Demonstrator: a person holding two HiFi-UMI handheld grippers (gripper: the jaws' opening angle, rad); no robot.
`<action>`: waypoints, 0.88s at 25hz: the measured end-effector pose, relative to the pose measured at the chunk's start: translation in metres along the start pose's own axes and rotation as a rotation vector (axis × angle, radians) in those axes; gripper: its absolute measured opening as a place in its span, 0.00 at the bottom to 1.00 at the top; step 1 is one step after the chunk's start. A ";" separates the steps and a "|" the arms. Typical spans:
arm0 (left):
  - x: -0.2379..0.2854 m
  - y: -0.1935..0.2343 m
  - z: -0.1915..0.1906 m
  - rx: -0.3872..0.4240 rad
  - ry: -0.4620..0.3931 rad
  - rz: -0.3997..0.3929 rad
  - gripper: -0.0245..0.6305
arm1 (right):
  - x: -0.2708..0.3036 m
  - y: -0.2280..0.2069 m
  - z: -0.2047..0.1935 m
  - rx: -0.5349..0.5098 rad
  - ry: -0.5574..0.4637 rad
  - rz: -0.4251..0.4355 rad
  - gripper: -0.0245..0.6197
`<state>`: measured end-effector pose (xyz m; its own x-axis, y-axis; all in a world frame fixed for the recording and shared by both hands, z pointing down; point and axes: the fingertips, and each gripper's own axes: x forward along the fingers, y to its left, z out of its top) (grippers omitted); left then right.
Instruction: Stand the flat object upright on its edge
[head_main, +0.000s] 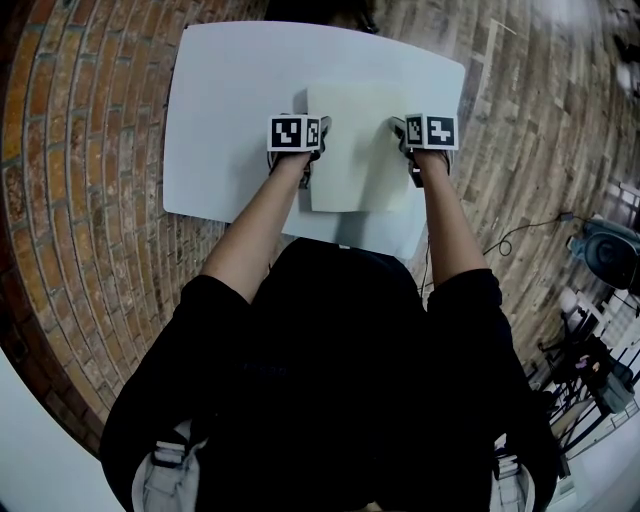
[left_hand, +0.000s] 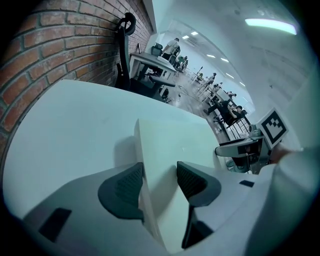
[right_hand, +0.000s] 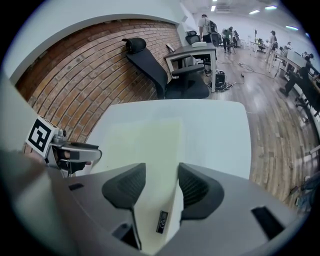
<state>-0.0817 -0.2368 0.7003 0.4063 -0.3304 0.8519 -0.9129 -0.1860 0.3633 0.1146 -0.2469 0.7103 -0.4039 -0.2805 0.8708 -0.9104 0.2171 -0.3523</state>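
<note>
- The white table (head_main: 220, 120) stands by a brick wall (right_hand: 75, 85) on a wood floor (right_hand: 280, 110).
- Beyond the table are a black chair (right_hand: 160, 70) and a desk (right_hand: 192, 52). People (right_hand: 206, 25) stand far off in the room.
- A cable (head_main: 520, 235) and dark gear lie on the floor at the person's right.
- Only the board (head_main: 360, 150) lies on the table, and nothing crowds it.
- The pale board rests near the middle of the table, broad face up, not on its edge.
- It is nearly square, and its slightly longer side runs away from the person.
- The left gripper (left_hand: 159, 182) straddles the board's left edge with its fingers (left_hand: 122, 190) spread. 1 pad sits just outside the edge and the other over the top face.
- The right gripper (right_hand: 161, 187) straddles the right edge the same way. Its fingers (right_hand: 197, 190) are apart and not pinching the board.
- A small black label (right_hand: 161, 221) sits on the board's right edge face, its print too small to read.
- Each gripper's cube (head_main: 293, 132) carries black-and-white square markers and no readable words.
</note>
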 end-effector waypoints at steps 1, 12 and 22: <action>-0.002 -0.001 0.000 0.000 -0.004 0.000 0.38 | -0.003 0.001 0.001 -0.006 -0.006 -0.005 0.37; -0.040 -0.016 0.000 0.033 -0.094 -0.004 0.38 | -0.036 0.017 -0.001 -0.034 -0.093 -0.029 0.37; -0.073 -0.028 -0.004 0.063 -0.161 -0.008 0.38 | -0.069 0.035 -0.008 -0.061 -0.147 -0.006 0.36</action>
<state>-0.0862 -0.2037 0.6290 0.4189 -0.4715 0.7760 -0.9075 -0.2455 0.3407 0.1116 -0.2127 0.6407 -0.4116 -0.4151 0.8113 -0.9073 0.2700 -0.3222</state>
